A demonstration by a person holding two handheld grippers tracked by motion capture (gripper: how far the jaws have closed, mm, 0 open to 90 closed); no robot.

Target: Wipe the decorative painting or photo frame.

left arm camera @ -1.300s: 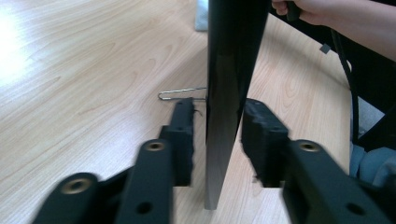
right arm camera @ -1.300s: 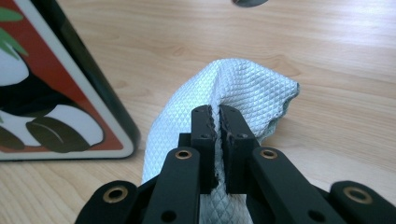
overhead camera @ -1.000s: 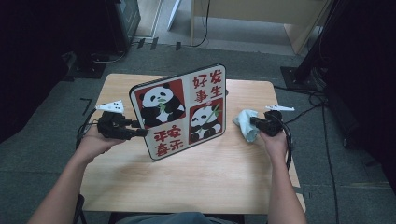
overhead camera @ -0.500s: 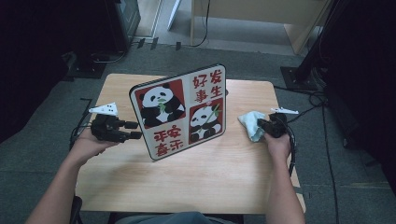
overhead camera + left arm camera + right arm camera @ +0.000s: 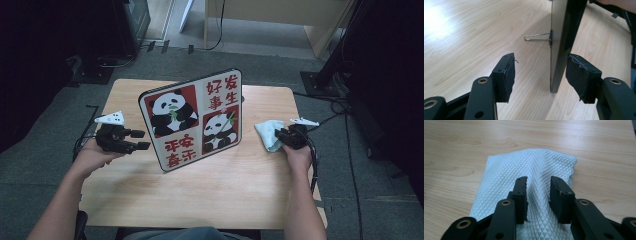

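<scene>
step: I let go of both; right jaws widen before lifting, so the cloth [image 5: 524, 172] stays flat.
left gripper [image 5: 540, 75]: jaws just opened wide, panda sign [image 5: 192, 120] edge between them, untouched, mid-table.
right gripper [image 5: 537, 192]: just parted, cloth slack under them, far right.
pose: forearms low, grippers level.

Colours on my table

My panel [image 5: 196, 121] showed black-and-white pandas on red squares and red characters on white; right of the panel my cloth [image 5: 267, 134] was pale blue with a diamond weave, both on the light wood-grain table [image 5: 200, 195].
</scene>
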